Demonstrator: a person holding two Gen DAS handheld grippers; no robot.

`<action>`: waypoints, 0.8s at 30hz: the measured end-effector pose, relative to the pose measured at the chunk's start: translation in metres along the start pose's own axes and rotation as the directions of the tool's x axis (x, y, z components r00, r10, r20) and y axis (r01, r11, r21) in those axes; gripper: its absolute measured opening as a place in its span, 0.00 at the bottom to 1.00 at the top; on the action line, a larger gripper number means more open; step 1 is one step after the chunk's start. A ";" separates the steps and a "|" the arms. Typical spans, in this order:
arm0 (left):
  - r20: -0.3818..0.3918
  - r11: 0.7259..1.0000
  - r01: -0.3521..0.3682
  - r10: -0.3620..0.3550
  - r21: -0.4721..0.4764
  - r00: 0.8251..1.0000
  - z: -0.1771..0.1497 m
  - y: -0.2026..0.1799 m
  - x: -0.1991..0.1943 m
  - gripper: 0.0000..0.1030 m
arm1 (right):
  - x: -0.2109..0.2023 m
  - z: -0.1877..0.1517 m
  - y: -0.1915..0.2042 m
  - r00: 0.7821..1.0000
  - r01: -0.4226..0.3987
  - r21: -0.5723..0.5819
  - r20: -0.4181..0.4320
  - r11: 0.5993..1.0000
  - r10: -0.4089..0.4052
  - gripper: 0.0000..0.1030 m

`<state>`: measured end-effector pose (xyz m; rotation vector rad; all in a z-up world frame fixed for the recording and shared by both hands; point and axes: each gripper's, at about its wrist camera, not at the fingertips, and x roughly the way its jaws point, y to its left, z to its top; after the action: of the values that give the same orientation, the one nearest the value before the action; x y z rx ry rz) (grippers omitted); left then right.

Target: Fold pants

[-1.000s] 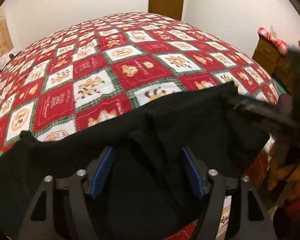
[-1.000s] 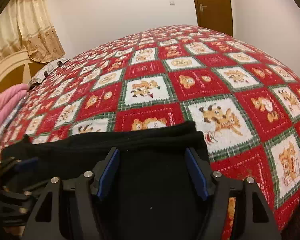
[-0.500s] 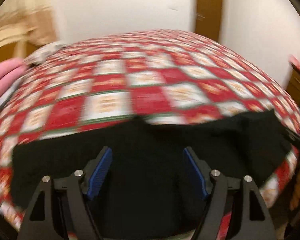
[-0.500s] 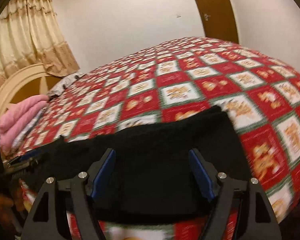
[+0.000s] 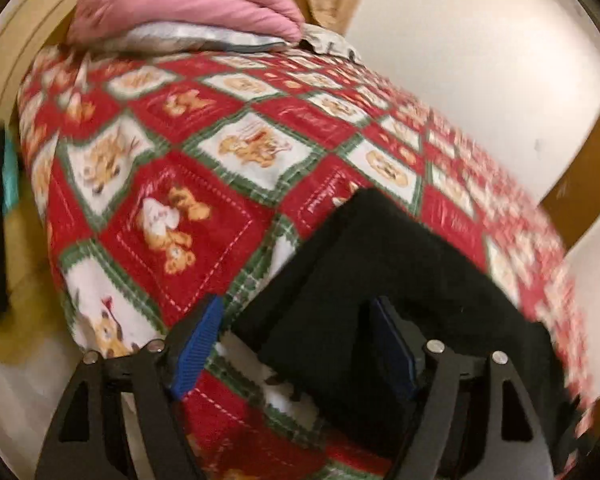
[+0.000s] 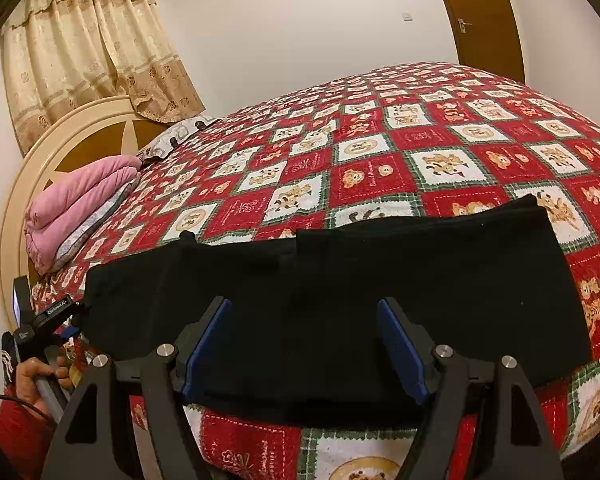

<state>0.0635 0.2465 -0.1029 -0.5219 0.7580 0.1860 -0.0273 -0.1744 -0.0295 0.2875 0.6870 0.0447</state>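
Black pants [image 6: 340,280] lie flat as a long folded band across the near edge of the bed. My right gripper [image 6: 303,304] hovers open over the middle of the band, its blue pads [image 6: 204,352] apart from the cloth. At the band's left end is my left gripper [image 6: 74,322], held by a hand [image 6: 32,376]. In the left wrist view the left gripper [image 5: 296,302] is tilted over the end of the pants [image 5: 400,272]. Its jaws are opening and the pads press on nothing. One pad [image 5: 196,344] is over the quilt, the other over black cloth.
A red, white and green checked quilt [image 6: 380,140] covers the bed. A folded pink blanket [image 6: 80,204] and a pillow [image 6: 172,136] lie by the round cream headboard [image 6: 24,184]. A curtain [image 6: 88,40] hangs behind it. A brown door [image 6: 480,12] stands at the far right.
The left wrist view has swung and rolled from facing across the bed to looking along it toward the headboard. The right gripper has drawn back from the pants, which now lie flat.
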 end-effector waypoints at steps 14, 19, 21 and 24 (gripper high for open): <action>-0.026 0.984 0.175 -0.174 0.033 0.984 -0.005 -0.014 -0.017 0.25 | -0.004 0.001 -0.009 1.000 -0.007 0.059 -0.001 0.998 0.007 0.74; 0.080 0.962 0.166 -0.187 0.217 0.979 0.005 -0.063 -0.057 0.24 | -0.012 0.005 -0.032 1.000 -0.002 0.127 0.017 0.992 0.000 0.74; 0.107 0.930 0.211 -0.252 0.302 0.962 0.008 -0.088 -0.072 0.24 | -0.017 0.007 -0.047 1.000 -0.001 0.167 0.026 0.986 -0.004 0.74; 0.099 0.840 0.302 -0.384 0.451 0.918 0.004 -0.144 -0.100 0.24 | -0.032 0.011 -0.077 0.998 0.025 0.233 0.047 0.972 -0.037 0.74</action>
<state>0.0437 0.1271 0.0243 -0.2076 0.4874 -0.2662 -0.0492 -0.2549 -0.0228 0.5011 0.6467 -0.0736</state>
